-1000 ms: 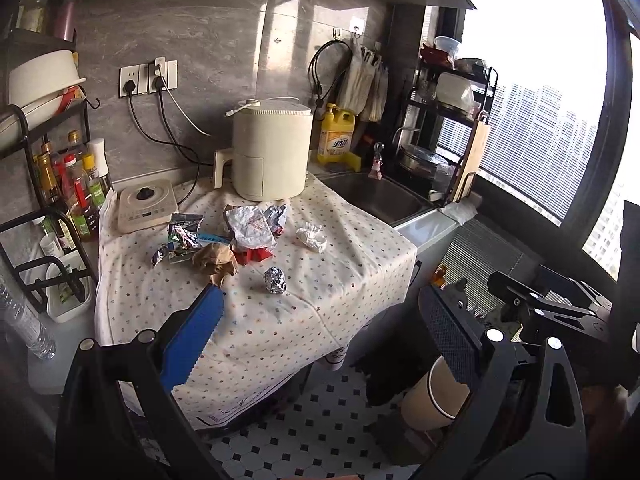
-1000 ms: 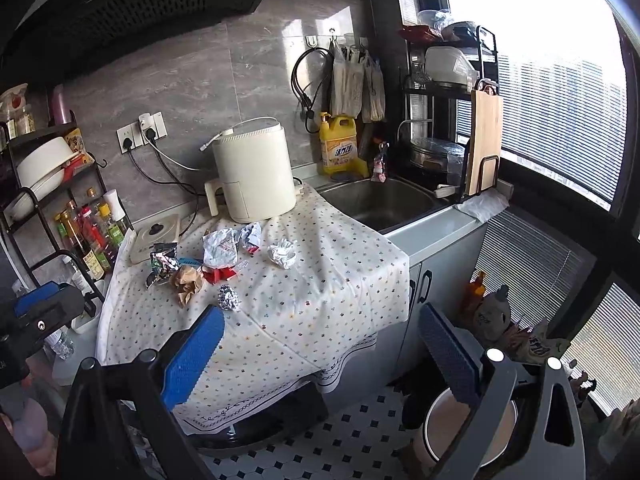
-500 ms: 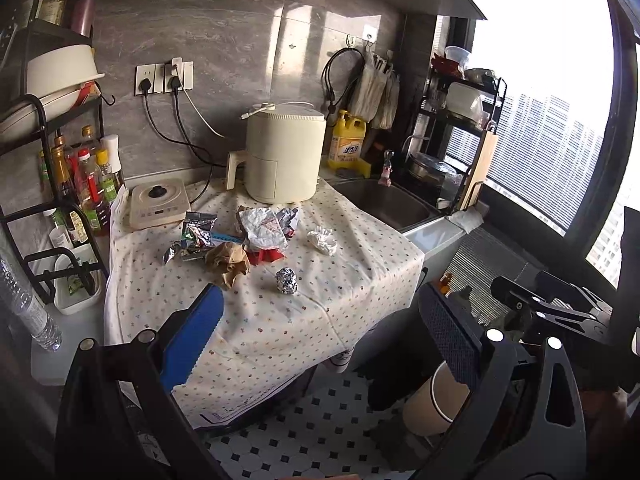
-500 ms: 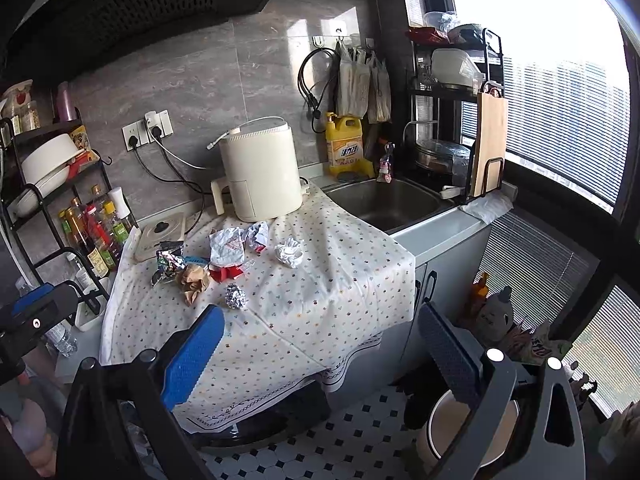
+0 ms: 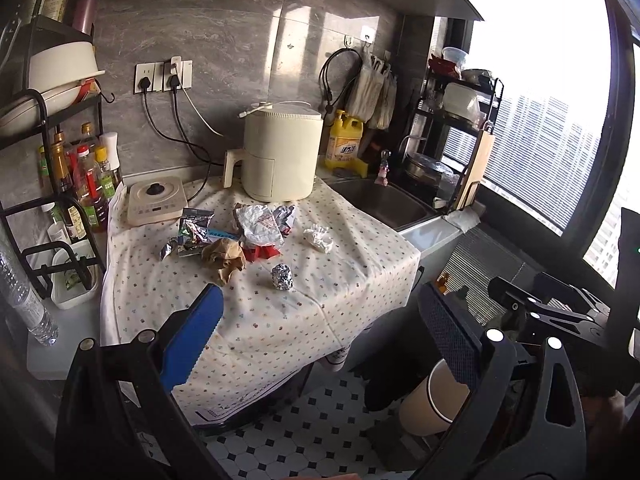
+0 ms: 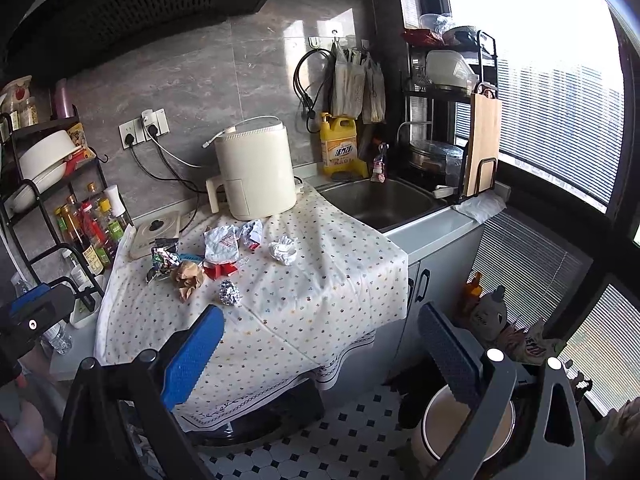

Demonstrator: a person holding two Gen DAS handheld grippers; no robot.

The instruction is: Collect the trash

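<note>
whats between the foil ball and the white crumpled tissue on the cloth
Nothing: in both wrist views only bare dotted tablecloth runs from the foil ball to the white crumpled tissue. The red wrapper lies off to the side.

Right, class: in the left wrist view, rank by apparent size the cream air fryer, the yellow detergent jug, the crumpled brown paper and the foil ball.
1. Cream air fryer
2. Yellow detergent jug, though it stands farther back
3. Crumpled brown paper
4. Foil ball
</note>
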